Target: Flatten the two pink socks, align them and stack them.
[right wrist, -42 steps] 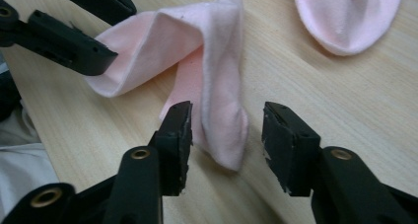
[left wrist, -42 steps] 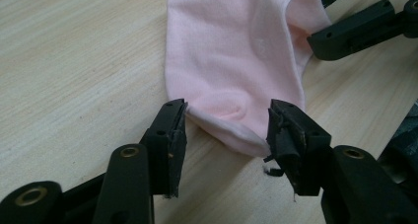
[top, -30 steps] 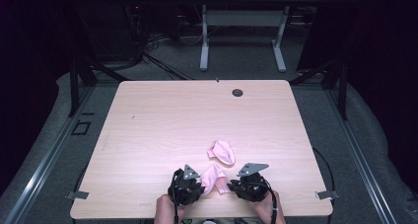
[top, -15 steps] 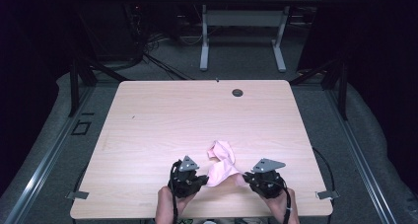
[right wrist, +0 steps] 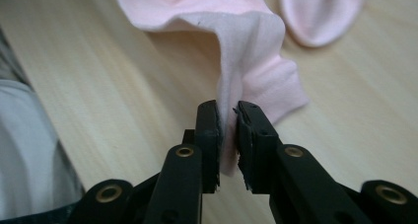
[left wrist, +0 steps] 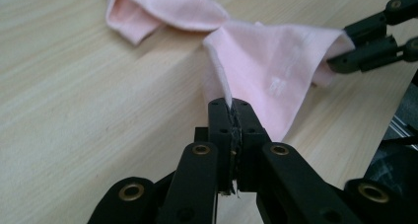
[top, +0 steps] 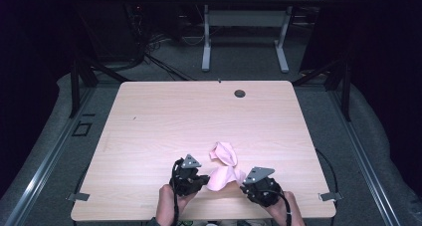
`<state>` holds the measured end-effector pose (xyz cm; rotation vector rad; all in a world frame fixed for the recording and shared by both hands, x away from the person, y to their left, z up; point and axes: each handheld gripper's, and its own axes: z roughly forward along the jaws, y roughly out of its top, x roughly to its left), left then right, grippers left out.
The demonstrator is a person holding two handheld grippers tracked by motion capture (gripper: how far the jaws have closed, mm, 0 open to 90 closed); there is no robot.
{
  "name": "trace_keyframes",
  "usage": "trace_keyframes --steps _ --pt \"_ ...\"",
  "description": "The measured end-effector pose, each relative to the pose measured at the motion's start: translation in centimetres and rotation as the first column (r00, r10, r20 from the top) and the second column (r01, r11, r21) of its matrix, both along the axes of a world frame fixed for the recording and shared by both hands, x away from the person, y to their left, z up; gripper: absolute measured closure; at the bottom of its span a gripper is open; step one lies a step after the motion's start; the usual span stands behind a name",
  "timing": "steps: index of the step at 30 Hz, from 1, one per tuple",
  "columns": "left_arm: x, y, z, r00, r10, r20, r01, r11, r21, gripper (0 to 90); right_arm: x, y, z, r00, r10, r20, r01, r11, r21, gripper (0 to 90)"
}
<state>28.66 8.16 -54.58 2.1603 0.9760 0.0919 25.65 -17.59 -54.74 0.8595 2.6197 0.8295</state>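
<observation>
A pink cloth (top: 222, 167) lies near the front edge of the pale wooden table (top: 164, 116), a little right of the middle, with its near part lifted off the wood and stretched between the two grippers. The left gripper (top: 200, 179) has its fingers (left wrist: 220, 120) pressed together on one edge of the cloth, a thin hem of fabric squeezed between the pads. The right gripper (top: 245, 184) takes the opposite edge: its fingers (right wrist: 207, 123) have just been easing apart and now stand slightly parted around a hanging fold, which sits between the pads (whether both still press on it I cannot tell). The far part of the cloth rests crumpled on the table, toward the middle. A faint whitish mark (left wrist: 277, 82) shows on the fabric, too blurred to read as writing; no label or brand is legible. A small dark round grommet (top: 240, 93) sits near the table's far edge.
</observation>
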Motion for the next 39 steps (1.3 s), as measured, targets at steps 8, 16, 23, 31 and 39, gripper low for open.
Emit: trace_keyframes --steps 8,16,23,31,39 --pt "-0.1 2.4 -0.8 0.9988 0.039 -0.031 -0.038 0.9992 0.009 85.0 0.6 0.3 -0.7 0.9907 0.067 -0.119 -0.051 0.9898 0.133 50.7" --pt "-0.1 3.4 -0.5 0.9976 0.067 -0.018 -0.067 0.9977 -0.003 58.3 1.7 -1.8 -0.1 0.9921 -0.056 -0.112 0.075 0.9817 0.175 48.4" --pt "0.7 2.8 -0.3 0.9992 0.039 0.012 -0.039 0.9982 0.046 65.2 2.0 -0.3 -1.3 0.9867 -0.119 -0.111 0.131 0.9858 0.105 58.6" --pt "1.0 2.4 -1.6 0.9996 0.026 -0.007 -0.026 0.9966 0.078 86.3 1.8 0.3 -1.7 0.9902 -0.104 -0.094 0.111 0.9912 0.072 73.1" --pt "0.5 3.0 -2.0 0.9987 0.05 -0.006 -0.05 0.9964 0.069 88.3 1.8 0.2 -1.8 0.991 -0.096 -0.094 0.103 0.9919 0.075 83.4"
